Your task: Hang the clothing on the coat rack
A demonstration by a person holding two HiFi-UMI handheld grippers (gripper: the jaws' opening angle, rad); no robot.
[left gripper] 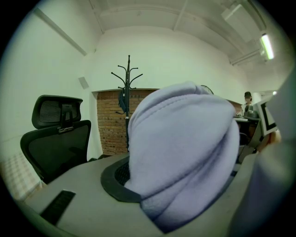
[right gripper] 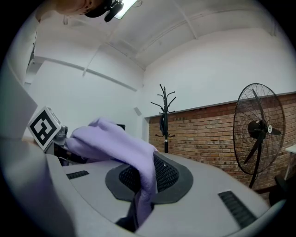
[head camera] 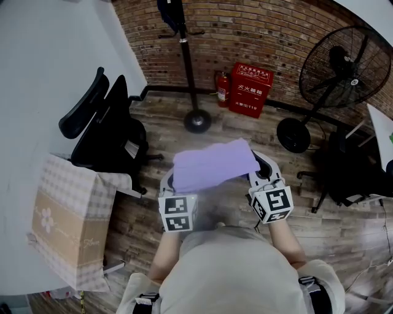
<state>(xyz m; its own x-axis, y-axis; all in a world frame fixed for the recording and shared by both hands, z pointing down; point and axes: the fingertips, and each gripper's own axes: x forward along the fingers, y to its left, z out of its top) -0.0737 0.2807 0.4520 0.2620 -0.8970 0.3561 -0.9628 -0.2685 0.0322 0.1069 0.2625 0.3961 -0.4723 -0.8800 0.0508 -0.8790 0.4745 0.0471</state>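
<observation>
1. Clothing [head camera: 215,164], soft and light purple, is held up flat between the two tongs. It is in front of the person and up above the wood floor [head camera: 245,132].
2. Left tongs [head camera: 167,184] are clamped on the left end of the clothing. In the left gripper view a thick, rolled bunch of the cloth [left gripper: 180,152] fills the gap. The jaws stand a little apart with the cloth squeezed between them.
3. Right tongs [head camera: 265,168] are clamped on the right end. In the right gripper view the jaws are almost together, and a thin fold of the cloth [right gripper: 141,185] is pinched between them. The rest of the cloth goes up and off to the left.
4. Coat rack [head camera: 184,55] stands ahead by the brick wall [head camera: 264,30], well apart from the clothing. It is black, with a thin pole and a round foot [head camera: 198,121]. A dark piece of cloth [head camera: 167,13] hangs near its top.
5. A red box [head camera: 252,89] sits on the floor by the wall, to the right of the rack. A small fire extinguisher [head camera: 222,89] is just beside the box.
6. A big black fan [head camera: 344,61] stands to the right.
7. A black chair [head camera: 104,129] is to the left, and a checked bag [head camera: 67,221] is near it.
</observation>
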